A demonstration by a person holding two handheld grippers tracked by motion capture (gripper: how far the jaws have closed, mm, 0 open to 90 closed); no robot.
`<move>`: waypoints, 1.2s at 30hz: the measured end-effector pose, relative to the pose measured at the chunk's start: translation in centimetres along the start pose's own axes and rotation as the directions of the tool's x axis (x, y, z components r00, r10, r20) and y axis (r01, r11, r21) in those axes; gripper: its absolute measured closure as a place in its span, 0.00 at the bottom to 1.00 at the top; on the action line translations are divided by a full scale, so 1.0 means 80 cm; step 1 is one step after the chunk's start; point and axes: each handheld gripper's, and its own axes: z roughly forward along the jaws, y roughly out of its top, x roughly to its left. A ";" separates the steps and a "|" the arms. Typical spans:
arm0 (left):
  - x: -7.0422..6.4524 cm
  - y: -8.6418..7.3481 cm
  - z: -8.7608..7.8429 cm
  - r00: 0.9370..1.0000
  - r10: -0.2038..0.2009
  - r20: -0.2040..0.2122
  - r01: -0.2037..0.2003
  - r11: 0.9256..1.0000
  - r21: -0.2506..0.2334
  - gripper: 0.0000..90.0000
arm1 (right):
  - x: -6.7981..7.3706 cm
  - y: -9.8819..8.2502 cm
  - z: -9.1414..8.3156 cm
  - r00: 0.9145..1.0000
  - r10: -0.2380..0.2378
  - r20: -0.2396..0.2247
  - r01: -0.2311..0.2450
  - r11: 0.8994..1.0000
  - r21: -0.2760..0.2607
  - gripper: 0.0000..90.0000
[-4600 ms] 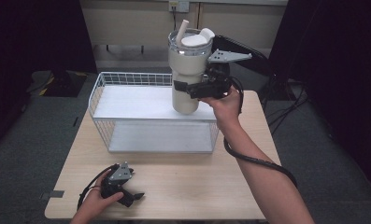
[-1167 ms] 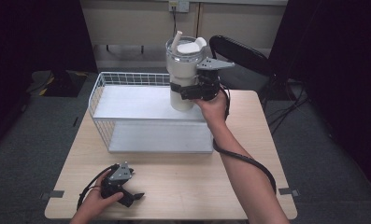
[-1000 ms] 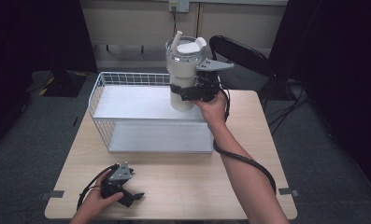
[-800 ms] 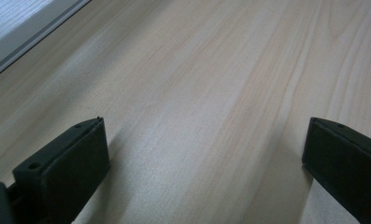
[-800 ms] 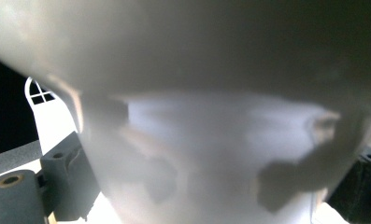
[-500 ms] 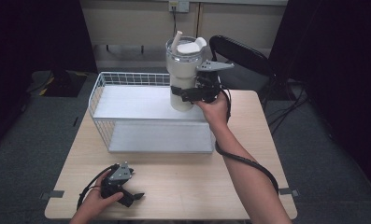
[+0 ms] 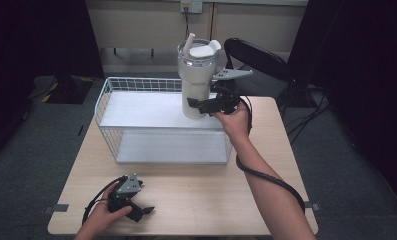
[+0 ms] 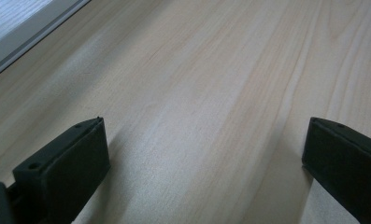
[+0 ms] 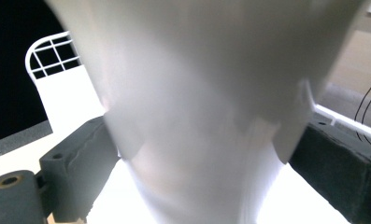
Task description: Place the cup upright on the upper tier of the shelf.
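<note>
A tall white tumbler (image 7: 196,85) with a clear lid and a straw stands upright over the back right part of the white wire basket (image 7: 136,80). My right gripper (image 7: 202,103) is shut on its lower body, and in the right gripper view the tumbler (image 9: 202,116) sits pressed between both jaws. I cannot tell whether its base touches the basket floor. My left gripper (image 7: 143,210) rests low at the table's front left corner. In the left gripper view it (image 8: 204,154) is open, with bare wood between the jaws.
The basket takes up the back half of the light wooden table (image 7: 201,190). A black chair (image 7: 256,55) stands behind the table at the right. Cables trail from both grippers across the tabletop.
Since the earliest frame my right gripper has carried the tumbler slightly left and down over the basket. Over the last second nothing has visibly moved.
</note>
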 end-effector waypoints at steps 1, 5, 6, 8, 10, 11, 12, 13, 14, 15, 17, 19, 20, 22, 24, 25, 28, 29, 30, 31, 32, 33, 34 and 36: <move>0.000 0.000 0.000 1.000 0.000 0.000 0.000 1.000 0.000 0.00 | 0.002 -0.002 -0.006 1.000 -0.004 0.015 0.004 1.000 0.004 0.09; 0.000 0.000 0.000 1.000 -0.001 0.000 0.001 1.000 -0.001 0.00 | 0.007 -0.007 -0.020 1.000 -0.026 0.012 0.025 1.000 0.013 0.09; 0.000 0.000 0.000 1.000 -0.001 0.000 0.001 1.000 -0.001 0.00 | 0.007 -0.007 -0.020 1.000 -0.026 0.012 0.025 1.000 0.013 0.09; 0.000 0.000 0.000 1.000 -0.001 0.000 0.001 1.000 0.000 0.00 | 0.010 -0.009 -0.027 1.000 -0.031 -0.001 0.031 0.999 0.017 0.09; 0.000 0.000 0.000 1.000 -0.001 0.000 0.001 1.000 0.000 0.00 | 0.011 -0.012 -0.035 0.999 -0.039 -0.003 0.039 0.999 0.026 0.09; 0.000 0.000 0.000 1.000 -0.002 -0.001 0.002 1.000 -0.002 0.00 | 0.014 -0.014 -0.043 0.999 -0.036 -0.017 0.037 0.999 0.013 0.09; 0.000 0.000 0.000 1.000 -0.002 -0.001 0.002 1.000 -0.002 0.00 | 0.014 -0.014 -0.043 0.999 -0.036 -0.017 0.037 0.999 0.013 0.09; 0.000 0.000 0.000 1.000 -0.002 -0.002 0.002 1.000 -0.002 0.00 | 0.016 -0.016 -0.051 0.999 -0.037 -0.024 0.037 0.999 -0.002 0.09; 0.000 0.000 0.000 1.000 -0.002 -0.002 0.002 1.000 -0.002 0.00 | 0.017 -0.017 -0.055 0.999 -0.030 -0.036 0.029 1.000 -0.008 0.09; 0.000 0.000 0.000 1.000 -0.001 -0.002 0.001 1.000 -0.002 0.00 | 0.018 -0.018 -0.058 0.999 -0.029 -0.045 0.029 1.000 -0.009 0.09; 0.000 0.000 0.000 1.000 -0.001 -0.002 0.001 1.000 -0.002 0.00 | 0.022 -0.020 -0.066 0.998 -0.039 -0.058 0.038 0.999 -0.010 0.09; 0.000 0.000 0.000 1.000 -0.002 -0.002 0.002 1.000 -0.002 0.00 | 0.026 -0.021 -0.073 0.996 -0.052 -0.072 0.050 0.999 -0.019 0.09; 0.000 0.000 0.000 1.000 -0.002 -0.002 0.002 1.000 -0.002 0.00 | 0.026 -0.021 -0.073 0.996 -0.052 -0.072 0.050 0.999 -0.019 0.09; 0.000 0.000 0.000 1.000 -0.001 -0.002 0.001 1.000 -0.002 0.00 | 0.031 -0.024 -0.079 0.994 -0.058 -0.088 0.056 0.998 -0.021 0.09; 0.000 0.000 0.000 1.000 -0.002 -0.002 0.002 1.000 -0.002 0.00 | 0.036 -0.027 -0.083 0.993 -0.062 -0.098 0.061 0.998 -0.015 0.09; 0.000 0.000 0.000 1.000 -0.001 -0.002 0.001 1.000 -0.002 0.00 | 0.040 -0.031 -0.087 0.992 -0.064 -0.112 0.063 0.998 -0.017 0.09; 0.000 0.000 0.000 1.000 -0.002 -0.002 0.002 1.000 -0.002 0.00 | 0.046 -0.035 -0.091 0.990 -0.074 -0.120 0.071 0.997 -0.028 0.09; 0.000 0.000 0.000 1.000 -0.002 -0.002 0.002 1.000 -0.002 0.00 | 0.050 -0.040 -0.093 0.988 -0.081 -0.129 0.078 0.997 -0.024 0.09; 0.000 0.000 0.000 1.000 -0.001 -0.002 0.001 1.000 -0.003 0.00 | 0.050 -0.040 -0.093 0.988 -0.081 -0.129 0.078 0.997 -0.024 0.09; 0.000 0.000 0.000 1.000 0.000 -0.002 0.000 1.000 -0.002 0.00 | 0.052 -0.043 -0.094 0.988 -0.080 -0.132 0.077 0.997 -0.025 0.09; 0.000 0.000 0.000 1.000 0.000 -0.002 0.000 1.000 -0.001 0.00 | 0.054 -0.046 -0.094 0.987 -0.077 -0.139 0.075 0.997 -0.018 0.09; 0.000 0.000 0.000 1.000 0.000 -0.002 0.000 1.000 -0.002 0.00 | 0.055 -0.049 -0.095 0.987 -0.081 -0.141 0.079 0.997 -0.017 0.09; 0.000 0.000 0.000 1.000 0.000 -0.002 0.000 1.000 -0.002 0.00 | 0.057 -0.053 -0.095 0.986 -0.081 -0.145 0.079 0.997 -0.020 0.09; 0.000 0.000 0.000 1.000 -0.001 -0.001 0.001 1.000 -0.002 0.00 | 0.059 -0.059 -0.096 0.985 -0.078 -0.155 0.077 0.997 -0.017 0.09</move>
